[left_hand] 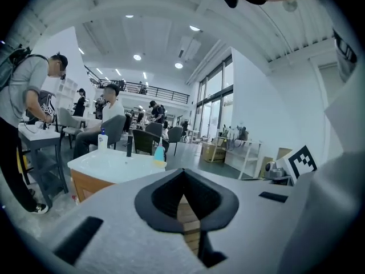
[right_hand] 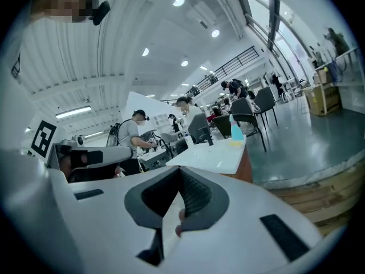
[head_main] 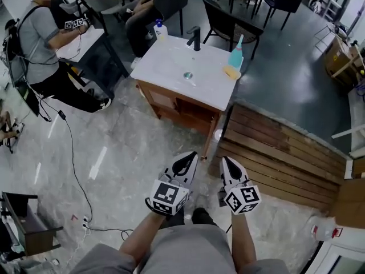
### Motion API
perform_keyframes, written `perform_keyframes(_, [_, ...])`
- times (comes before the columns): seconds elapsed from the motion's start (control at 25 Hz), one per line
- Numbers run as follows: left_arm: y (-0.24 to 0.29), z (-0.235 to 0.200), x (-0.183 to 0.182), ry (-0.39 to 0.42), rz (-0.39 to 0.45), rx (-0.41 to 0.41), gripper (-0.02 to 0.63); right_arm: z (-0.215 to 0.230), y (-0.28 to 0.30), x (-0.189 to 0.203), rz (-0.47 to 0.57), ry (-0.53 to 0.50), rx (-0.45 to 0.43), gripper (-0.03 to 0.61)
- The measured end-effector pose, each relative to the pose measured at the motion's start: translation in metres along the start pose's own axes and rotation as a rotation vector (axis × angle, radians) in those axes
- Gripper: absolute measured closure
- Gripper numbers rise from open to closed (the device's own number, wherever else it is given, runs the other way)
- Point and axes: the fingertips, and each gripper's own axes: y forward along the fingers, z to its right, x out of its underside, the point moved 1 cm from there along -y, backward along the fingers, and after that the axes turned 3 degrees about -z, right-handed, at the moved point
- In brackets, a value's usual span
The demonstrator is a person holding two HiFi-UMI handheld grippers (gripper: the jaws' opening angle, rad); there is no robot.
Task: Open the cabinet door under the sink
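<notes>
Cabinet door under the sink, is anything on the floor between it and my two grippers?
Nothing visible does: only floor lies between the left gripper, the right gripper and the cabinet.

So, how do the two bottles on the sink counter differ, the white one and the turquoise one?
The white bottle has a blue cap and looks short and stout; the turquoise bottle looks taller and tapers to a narrow top. The white bottle stands at the far left corner of the white counter, beside the black faucet; the turquoise bottle stands at the right edge, by a yellow sponge. Both stand upright on that counter.
</notes>
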Motion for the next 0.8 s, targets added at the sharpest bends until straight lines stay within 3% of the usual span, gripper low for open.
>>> perform_keyframes(0.36, [-0.024,0.000,-0.027,0.025,0.065,0.035,0.606,-0.027,-0.008,-0.013,0.026,-0.018,0.009,0.571])
perform_keyframes(0.8, [-0.056,-0.045,-0.035,0.040,0.098,0.067,0.606,-0.058,0.011,-0.015,0.065,-0.036,0.063,0.571])
